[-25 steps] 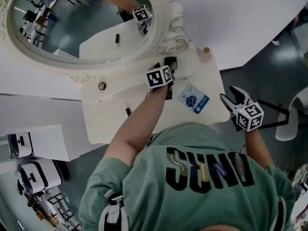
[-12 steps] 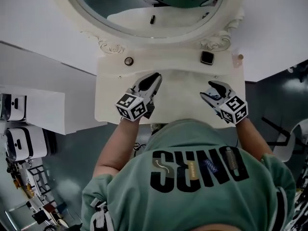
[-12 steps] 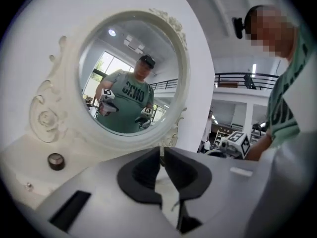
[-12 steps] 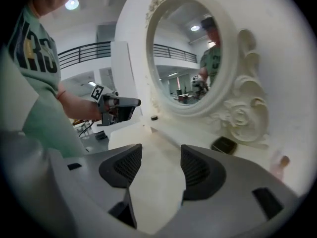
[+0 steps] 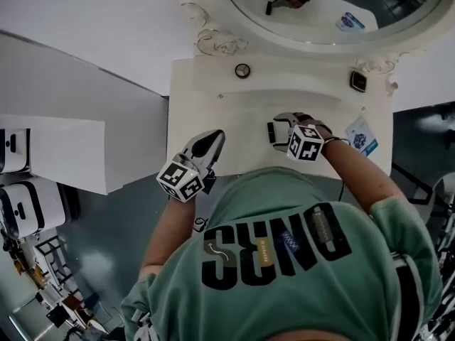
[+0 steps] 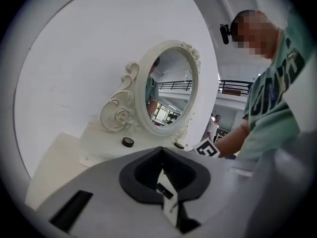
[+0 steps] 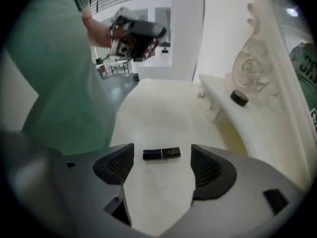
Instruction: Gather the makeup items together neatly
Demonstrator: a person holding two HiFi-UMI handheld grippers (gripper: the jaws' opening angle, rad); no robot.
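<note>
A black lipstick tube (image 7: 161,154) lies flat on the cream dressing table (image 5: 213,105). My right gripper (image 7: 162,164) hangs low over it. Its jaws are opening, and the tube lies crosswise between them untouched. In the head view the right gripper (image 5: 279,131) is at mid table with the lipstick (image 5: 271,131) at its tips. My left gripper (image 5: 215,138) is shut and empty near the table's front left edge, its jaws pressed together in the left gripper view (image 6: 161,155). A round black pot (image 5: 242,70) and a square black compact (image 5: 357,81) sit on the raised back ledge.
A blue and white packet (image 5: 361,135) lies at the table's right end. The ornate oval mirror (image 5: 327,13) stands behind the ledge. White wall panels flank the table, and white machines (image 5: 21,212) stand on the floor at left. My green-shirted body presses close to the front edge.
The head view has swung right. My left gripper closed and drew back toward the front left edge. My right gripper moved in from the table's right side to the lipstick and spread wider.
</note>
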